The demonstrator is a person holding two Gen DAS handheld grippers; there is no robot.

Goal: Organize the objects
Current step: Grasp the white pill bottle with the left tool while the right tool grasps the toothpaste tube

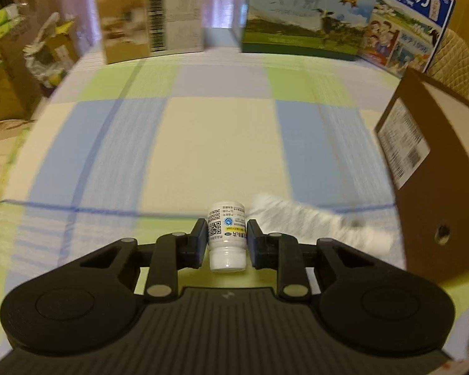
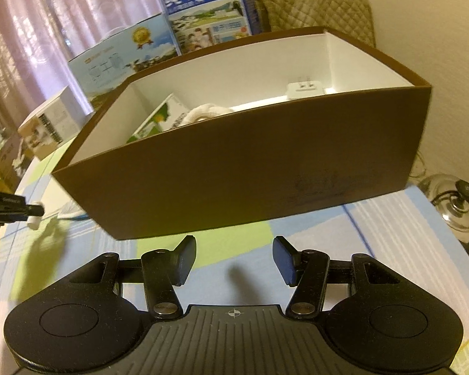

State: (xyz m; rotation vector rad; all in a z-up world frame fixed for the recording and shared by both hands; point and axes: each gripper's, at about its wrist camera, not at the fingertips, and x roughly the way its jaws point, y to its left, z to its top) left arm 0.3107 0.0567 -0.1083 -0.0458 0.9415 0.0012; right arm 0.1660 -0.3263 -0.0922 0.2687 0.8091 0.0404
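White plastic is showing between my left gripper's pads: I am pinching a small pill bottle by its labelled sides, cap pointing back toward the camera, and I am holding it just above the checked tablecloth. A blurred white object is lying on the cloth just right of the bottle; I cannot tell what it is. Beyond that, a brown cardboard box is standing at the right edge of this view.

My right gripper is hanging empty, fingers spread, just in front of that box's near wall. Inside the box I am seeing a green-and-white carton, a pale rolled item and a white plug adapter. Milk cartons and a white package are standing along the far side of the table.
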